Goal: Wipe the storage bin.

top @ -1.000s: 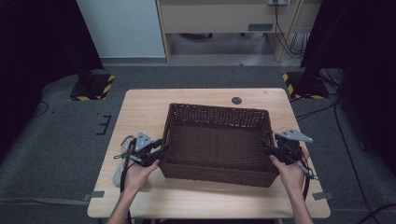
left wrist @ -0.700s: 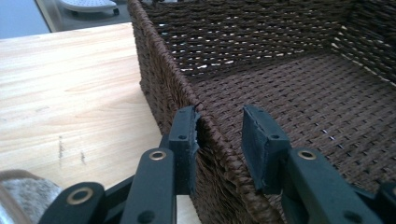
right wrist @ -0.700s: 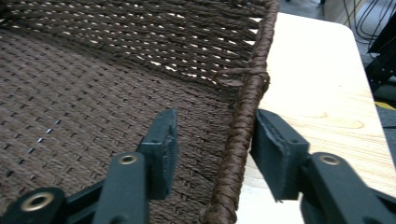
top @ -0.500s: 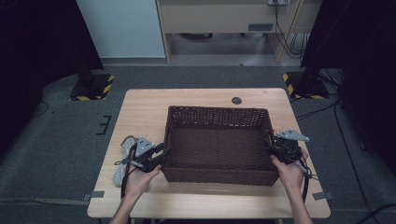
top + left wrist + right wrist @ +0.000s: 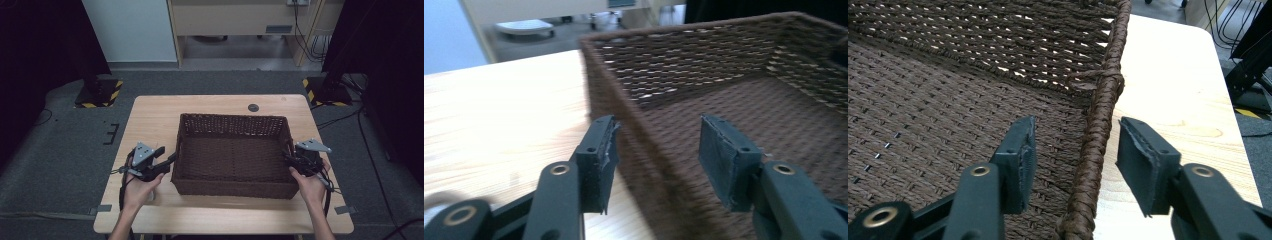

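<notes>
The woven basket is sitting square on the middle of the tabletop, empty, its long sides running across in front of me. I am working at its two short ends: my left gripper is standing at the left wall, my right gripper at the right rim.

In the left gripper view the basket's wall is passing between my fingers, which are standing moderately apart with a gap on both sides; they have just been opening and are pressing on nothing. In the right gripper view the braided rim is running up between my fingers, one inside the basket and one over the tabletop, again with clearance either side; these too have just been widening, so neither gripper is holding the basket.

Judgement: the step in hand is letting go of the basket after setting it down. To do it well, I should be keeping both pairs of fingers clear of the weave, then drawing each hand straight outward so no pad is snagging the rim or dragging the basket askew.
</notes>
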A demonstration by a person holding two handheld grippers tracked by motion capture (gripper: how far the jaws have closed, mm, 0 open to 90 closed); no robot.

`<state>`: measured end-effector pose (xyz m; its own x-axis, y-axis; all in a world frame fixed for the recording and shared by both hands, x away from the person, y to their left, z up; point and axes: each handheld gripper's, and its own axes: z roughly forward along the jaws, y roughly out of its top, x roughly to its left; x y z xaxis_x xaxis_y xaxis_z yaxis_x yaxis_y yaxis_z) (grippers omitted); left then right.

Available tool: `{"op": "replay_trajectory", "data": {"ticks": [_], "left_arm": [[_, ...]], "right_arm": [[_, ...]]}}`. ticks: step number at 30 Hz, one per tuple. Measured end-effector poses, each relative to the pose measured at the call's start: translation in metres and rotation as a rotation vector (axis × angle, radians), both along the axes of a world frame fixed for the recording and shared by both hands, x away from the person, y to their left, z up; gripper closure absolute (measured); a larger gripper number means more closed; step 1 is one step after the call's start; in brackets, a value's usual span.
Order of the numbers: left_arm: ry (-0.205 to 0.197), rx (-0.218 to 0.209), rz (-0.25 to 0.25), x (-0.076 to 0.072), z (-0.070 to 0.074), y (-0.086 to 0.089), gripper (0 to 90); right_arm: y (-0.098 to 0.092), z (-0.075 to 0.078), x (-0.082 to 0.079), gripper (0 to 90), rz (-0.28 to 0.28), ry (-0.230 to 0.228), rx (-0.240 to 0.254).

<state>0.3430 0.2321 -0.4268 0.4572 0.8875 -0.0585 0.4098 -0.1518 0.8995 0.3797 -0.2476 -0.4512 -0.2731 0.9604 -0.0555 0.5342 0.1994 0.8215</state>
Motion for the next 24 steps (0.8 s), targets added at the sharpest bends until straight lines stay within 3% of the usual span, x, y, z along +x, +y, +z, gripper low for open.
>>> {"op": "replay_trajectory", "data": {"ticks": [8, 12, 14, 19, 24], "left_arm": [[0.061, 0.052, 0.138, 0.009, -0.018, 0.043, 42.1], [0.103, 0.06, 0.197, 0.012, -0.031, 0.063, 40.3], [0.118, 0.084, 0.222, 0.013, -0.038, 0.071, 39.1], [0.164, 0.113, 0.243, 0.017, -0.052, 0.083, 36.9], [0.213, 0.13, 0.227, 0.02, -0.069, 0.084, 35.7]], "right_arm": [[-0.002, 0.004, -0.002, 41.9, 0.024, -0.022, 0.022], [-0.002, 0.004, -0.003, 40.4, 0.029, -0.014, 0.021], [-0.002, 0.003, -0.002, 39.7, 0.027, -0.003, 0.019], [-0.002, 0.001, -0.002, 38.1, 0.033, 0.006, 0.013], [-0.002, 0.0, -0.002, 36.9, 0.035, 0.012, 0.016]]}}
